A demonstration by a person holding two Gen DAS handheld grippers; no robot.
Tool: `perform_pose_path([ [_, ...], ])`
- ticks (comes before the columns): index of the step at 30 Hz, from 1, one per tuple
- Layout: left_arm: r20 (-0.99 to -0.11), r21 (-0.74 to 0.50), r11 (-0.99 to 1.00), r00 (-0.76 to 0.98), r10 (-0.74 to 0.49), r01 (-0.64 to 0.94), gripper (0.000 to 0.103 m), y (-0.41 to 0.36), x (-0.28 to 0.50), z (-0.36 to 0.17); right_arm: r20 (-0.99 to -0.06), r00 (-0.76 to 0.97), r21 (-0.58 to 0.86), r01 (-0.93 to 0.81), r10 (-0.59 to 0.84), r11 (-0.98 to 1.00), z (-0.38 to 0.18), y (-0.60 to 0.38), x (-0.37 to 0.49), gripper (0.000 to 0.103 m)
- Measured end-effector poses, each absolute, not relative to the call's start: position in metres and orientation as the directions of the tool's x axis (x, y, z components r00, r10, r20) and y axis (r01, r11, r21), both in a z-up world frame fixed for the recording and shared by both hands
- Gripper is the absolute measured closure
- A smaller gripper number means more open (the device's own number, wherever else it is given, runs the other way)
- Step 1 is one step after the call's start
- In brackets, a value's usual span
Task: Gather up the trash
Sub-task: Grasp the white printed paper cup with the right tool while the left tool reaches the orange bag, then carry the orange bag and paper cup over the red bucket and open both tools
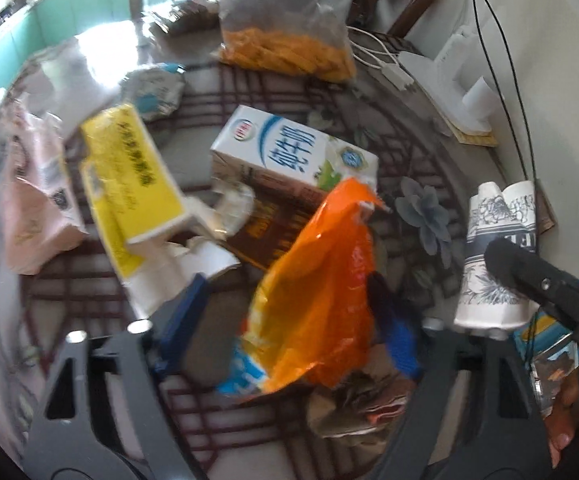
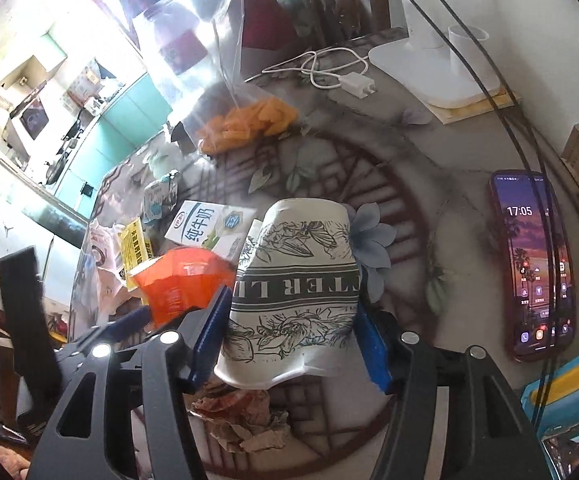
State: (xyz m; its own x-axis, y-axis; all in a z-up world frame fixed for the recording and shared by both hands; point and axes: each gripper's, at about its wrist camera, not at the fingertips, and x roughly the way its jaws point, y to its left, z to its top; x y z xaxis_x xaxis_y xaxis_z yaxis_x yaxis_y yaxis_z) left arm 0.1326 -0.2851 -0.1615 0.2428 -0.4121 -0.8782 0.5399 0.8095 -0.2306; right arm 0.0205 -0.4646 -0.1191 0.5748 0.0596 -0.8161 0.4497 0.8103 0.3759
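- The right gripper (image 2: 289, 340) is clamped on a stack of printed paper cups (image 2: 293, 300), its blue pads (image 2: 209, 336) pressing the walls in so the lower rim buckles; the stack hangs above the patterned table (image 2: 429, 216).
- The left gripper (image 1: 285, 328) has an orange snack wrapper (image 1: 321, 292) standing between its fingers; the picture is blurred, so I cannot tell whether the pads already bite it.
- Other rubbish lies on the table beyond: a white milk carton (image 1: 289, 148), a yellow box (image 1: 129, 168), a pink packet (image 1: 37, 200), and crumpled brown paper (image 1: 361, 404) just under the wrapper.
- To do this step well, close the left pads squarely on the wrapper's thick folded middle, not its loose top edge (thin film slips out of a shallow pinch).
- Lift straight up, so the wrapper does not drag the crumpled paper along.
- Keep the cups steady and no tighter: they are already deformed.
- The phone (image 2: 533, 264) and charger cable (image 2: 329, 68) are not trash; steer wide of them.
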Motion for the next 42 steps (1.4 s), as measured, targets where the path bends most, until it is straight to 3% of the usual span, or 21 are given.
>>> perform_pose_path([
  [2,-0.871,-0.250,0.796,0.230,-0.434,0.552,0.053,-0.287,0.131,-0.159,-0.816,0.575,0.374,0.446,0.060,0.813,-0.118,-0.461,0.021,0.045],
  [6,-0.859,-0.242,0.777,0.244,-0.449,0.581,0.060,-0.280,0.123,-0.145,-0.809,0.585,0.364,0.423,0.056,0.830,-0.109,-0.450,0.021,0.045],
  [14,-0.804,-0.244,0.810,0.356,-0.477,0.533,0.060,-0.214,0.105,-0.092,-0.771,0.633,0.337,0.314,0.069,0.887,-0.068,-0.402,0.021,0.045],
  [22,-0.795,-0.131,0.904,0.501,-0.341,0.408,0.060,-0.126,0.079,-0.055,-0.743,0.657,0.310,0.173,0.125,0.935,-0.038,-0.333,0.017,0.045],
  [42,-0.763,-0.111,0.982,0.620,-0.184,0.154,0.060,0.064,0.067,-0.047,-0.735,0.634,0.230,-0.100,0.240,0.968,-0.019,-0.143,0.036,0.045],
])
